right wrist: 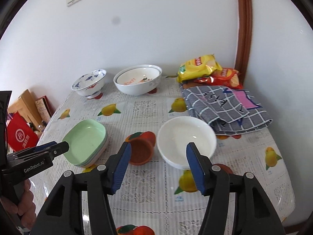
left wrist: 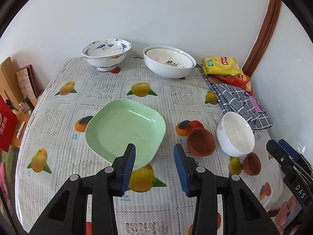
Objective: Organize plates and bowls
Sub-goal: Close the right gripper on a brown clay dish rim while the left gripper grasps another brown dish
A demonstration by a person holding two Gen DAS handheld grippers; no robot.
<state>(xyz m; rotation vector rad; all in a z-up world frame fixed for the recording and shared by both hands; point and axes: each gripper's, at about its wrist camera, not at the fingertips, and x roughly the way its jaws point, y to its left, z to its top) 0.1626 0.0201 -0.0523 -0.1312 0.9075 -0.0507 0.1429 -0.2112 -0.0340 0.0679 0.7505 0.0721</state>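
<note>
A green square plate (left wrist: 125,131) lies mid-table; in the right wrist view it tops a short stack of plates (right wrist: 86,143). My left gripper (left wrist: 154,148) hangs open over the plate's near edge with nothing between its fingers. To the right stand a brown cup (left wrist: 201,142), a small white bowl (left wrist: 235,134) and a smaller brown cup (left wrist: 252,164). My right gripper (right wrist: 158,146) is open and empty above the brown cup (right wrist: 140,152) and the white bowl (right wrist: 185,141). At the back stand a blue-patterned bowl (left wrist: 106,54) and a big white bowl with another nested inside (left wrist: 169,63).
Yellow and red chip bags (left wrist: 221,65) and a folded checked cloth (left wrist: 240,101) fill the back right corner. The wall runs close behind the table. A red bag (left wrist: 6,125) and wooden boards sit off the left edge. A hand (right wrist: 25,201) holds the left gripper.
</note>
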